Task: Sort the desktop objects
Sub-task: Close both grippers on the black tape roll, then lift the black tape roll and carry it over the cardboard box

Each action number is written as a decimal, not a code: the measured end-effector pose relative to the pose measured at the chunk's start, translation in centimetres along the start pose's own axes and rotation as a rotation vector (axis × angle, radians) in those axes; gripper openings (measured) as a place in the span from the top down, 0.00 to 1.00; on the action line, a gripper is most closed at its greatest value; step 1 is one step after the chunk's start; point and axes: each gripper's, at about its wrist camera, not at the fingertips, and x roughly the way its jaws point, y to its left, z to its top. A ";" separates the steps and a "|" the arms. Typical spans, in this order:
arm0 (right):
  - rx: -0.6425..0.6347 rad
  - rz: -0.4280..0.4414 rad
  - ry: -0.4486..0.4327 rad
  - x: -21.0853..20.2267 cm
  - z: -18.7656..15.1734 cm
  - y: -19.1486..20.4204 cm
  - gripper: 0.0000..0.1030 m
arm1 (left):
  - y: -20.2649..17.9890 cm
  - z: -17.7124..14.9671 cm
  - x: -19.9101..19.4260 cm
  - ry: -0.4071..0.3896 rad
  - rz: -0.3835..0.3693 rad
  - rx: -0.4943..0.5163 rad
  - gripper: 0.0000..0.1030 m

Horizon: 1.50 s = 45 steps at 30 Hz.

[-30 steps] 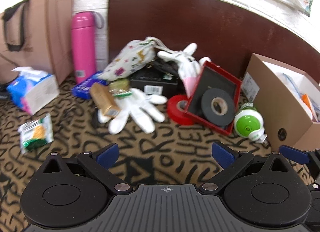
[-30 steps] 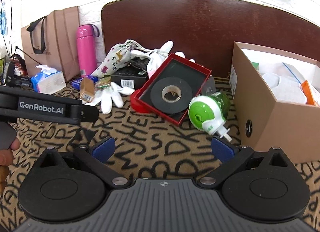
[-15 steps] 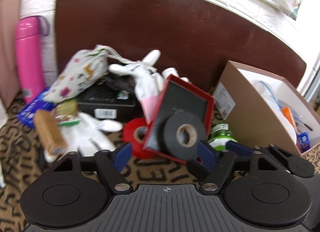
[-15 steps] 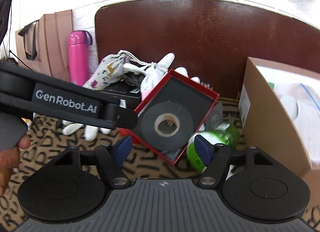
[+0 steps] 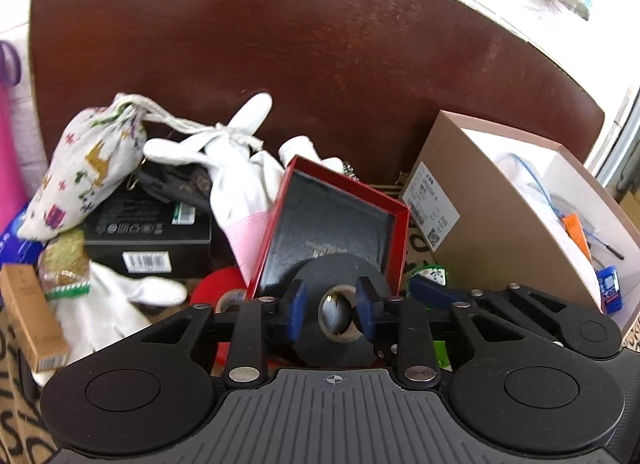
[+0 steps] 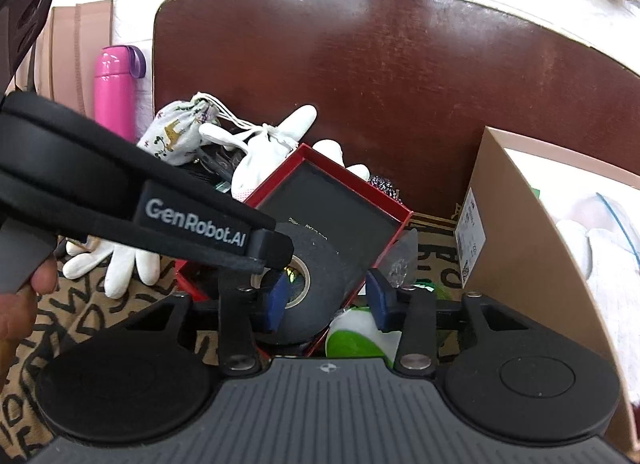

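Both hand-held grippers closing, the left hand-held gripper point(image 5: 331, 307) frames the black tape roll point(image 5: 340, 268), while only the right hand-held gripper point(image 6: 328, 294) view catches the pink bottle point(image 6: 114, 92) at ten o'clock.

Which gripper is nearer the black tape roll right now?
Left. The left gripper is closing, fingers straddling the black tape roll core. The right gripper is closing over the roll's right side and the red box edge.

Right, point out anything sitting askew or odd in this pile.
The red box is propped at a slant against the white glove instead of lying flat, and the black tape roll sits loose at its lower edge. The red tape roll is half buried beneath it.
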 end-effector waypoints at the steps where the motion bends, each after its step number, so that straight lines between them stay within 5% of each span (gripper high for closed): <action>1: -0.001 0.003 0.000 0.2 0.1 0.0 0.64 | 0.0 0.1 0.1 0.000 -0.002 0.008 0.62; 13: -0.006 0.038 0.019 2.1 -0.3 -0.2 0.69 | -0.6 -0.2 0.7 0.028 -0.058 0.069 0.59; 15: 0.004 0.043 0.012 1.9 -0.5 -0.3 0.70 | -0.2 -0.9 0.0 -0.004 -0.030 0.000 0.38; 17: 0.025 0.041 0.015 1.7 -0.5 -0.5 0.70 | -0.3 -1.6 -0.8 -0.035 0.047 -0.013 0.28; 21: 0.073 0.038 0.021 1.3 -0.7 -0.7 0.70 | 0.3 -2.4 -0.4 -0.009 0.082 -0.027 0.28; 25: 0.078 0.031 0.030 0.7 -0.7 -0.5 0.70 | 0.2 -2.1 -0.7 0.002 0.115 -0.049 0.41; 28: 0.097 0.040 0.026 0.1 -0.8 -0.8 0.70 | -0.4 -2.4 -2.6 -0.055 0.042 -0.037 0.50; 31: 0.105 0.044 0.031 0.0 -1.0 -0.7 0.70 | -1.2 -2.5 -2.0 -0.032 0.035 0.001 0.64; 36: 0.086 0.041 0.015 -0.4 -1.3 -0.5 0.70 | -0.3 -2.8 0.1 0.013 0.065 -0.040 0.45; 39: 0.064 0.040 0.018 -0.2 -1.3 -0.2 0.70 | 0.9 -3.1 1.3 0.029 0.034 -0.091 0.47; 40: 0.055 0.031 0.014 -0.1 -1.4 0.0 0.70 | 0.8 -3.1 1.2 0.020 0.032 -0.090 0.50; 42: 0.063 0.028 0.017 0.1 -1.4 0.0 0.70 | 0.2 -3.1 1.1 0.021 0.067 -0.056 0.72; 45: 0.063 0.030 0.017 -0.2 -1.2 -0.1 0.70 | 0.4 -3.0 0.7 0.021 0.065 -0.081 0.72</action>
